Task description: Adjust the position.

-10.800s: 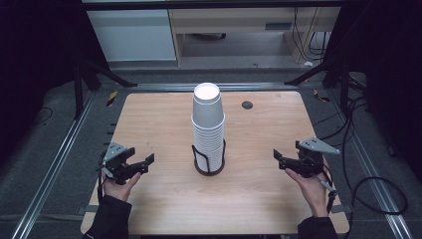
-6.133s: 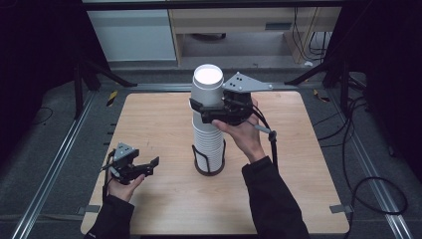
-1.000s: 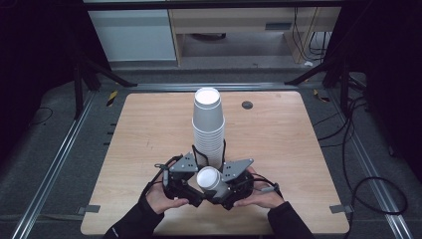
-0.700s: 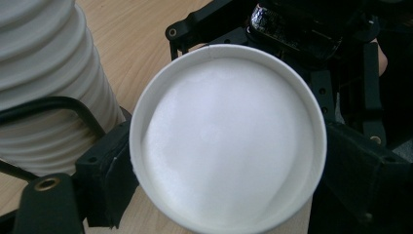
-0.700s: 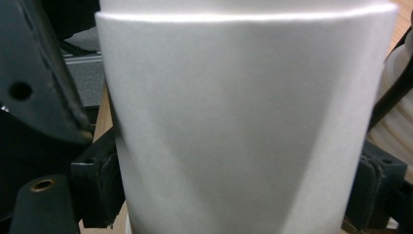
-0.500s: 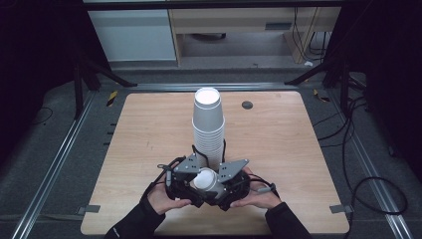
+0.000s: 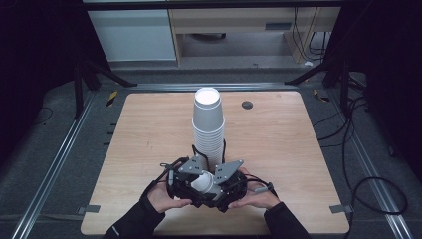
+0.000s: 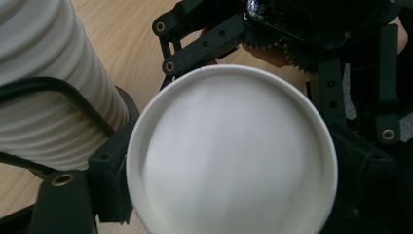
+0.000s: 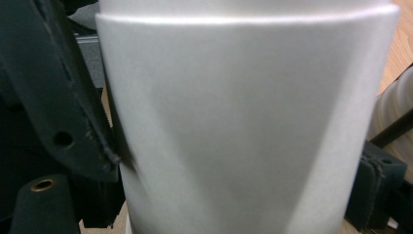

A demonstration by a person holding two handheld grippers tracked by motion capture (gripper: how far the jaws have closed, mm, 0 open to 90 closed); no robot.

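Note:
A tall stack of white paper cups (image 7: 208, 124) stands in a black wire holder (image 7: 198, 151) at the middle of the wooden table (image 7: 278, 149). Just in front of it, both hands hold one single white cup (image 7: 201, 182) tilted between the two grippers. My left gripper (image 7: 189, 183) has the cup's round end (image 8: 234, 156) set between its black fingers (image 8: 111, 187). My right gripper (image 7: 221, 188) is shut across the cup's side wall (image 9: 243, 136), with one pad (image 9: 380, 178) against it. The stack (image 8: 44, 83) rises to the left in the left gripper view.
A small dark round grommet (image 7: 247, 104) sits in the table near its far edge. Metal rails (image 7: 54, 169) run along both sides of the table. A white cabinet (image 7: 132, 30) and a shelf unit stand beyond the far edge. Cables lie on the floor at the right (image 7: 378, 189).
Long before, the right gripper took the top cup off the stack. Over the last second both grippers stay together at the front, and the cup has shifted slightly left and down.

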